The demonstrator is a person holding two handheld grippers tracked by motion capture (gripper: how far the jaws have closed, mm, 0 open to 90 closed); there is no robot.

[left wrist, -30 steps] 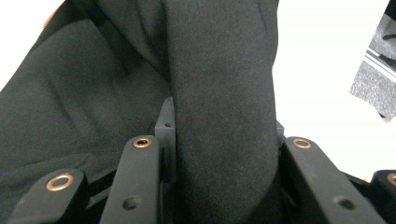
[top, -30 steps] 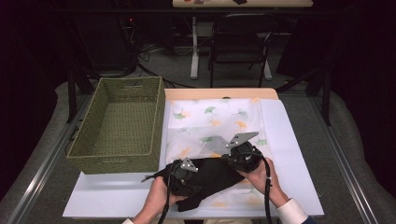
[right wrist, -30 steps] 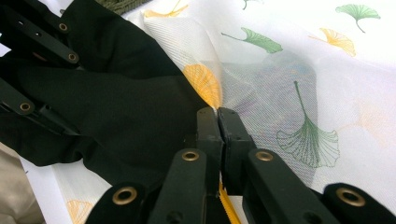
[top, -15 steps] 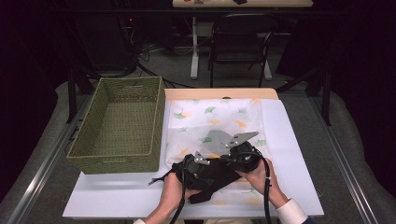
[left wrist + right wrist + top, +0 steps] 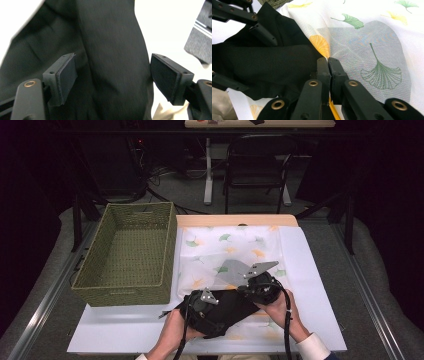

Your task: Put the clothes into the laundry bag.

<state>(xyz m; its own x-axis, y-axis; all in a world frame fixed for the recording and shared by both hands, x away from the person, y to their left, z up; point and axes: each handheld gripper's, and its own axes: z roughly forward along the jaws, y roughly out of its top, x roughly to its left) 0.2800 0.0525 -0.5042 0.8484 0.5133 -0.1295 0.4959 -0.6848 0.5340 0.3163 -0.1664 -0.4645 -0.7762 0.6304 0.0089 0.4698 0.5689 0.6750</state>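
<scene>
1. No readable text, labels, brands, numbers or signs in any view.
2. The cloth (image 5: 235, 250) carries a printed leaf pattern only, no lettering.
3. The basket (image 5: 127, 251) shows plain weave, no tag legible.

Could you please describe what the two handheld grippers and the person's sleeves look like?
Both the left gripper and the right gripper are black, each trailing a black cable and topped by a grey three-cornered plate. Their fingers end in flat rectangular black pads, with brass-coloured rivets at the linkage joints. The person's sleeve shows a white cuff.
</scene>
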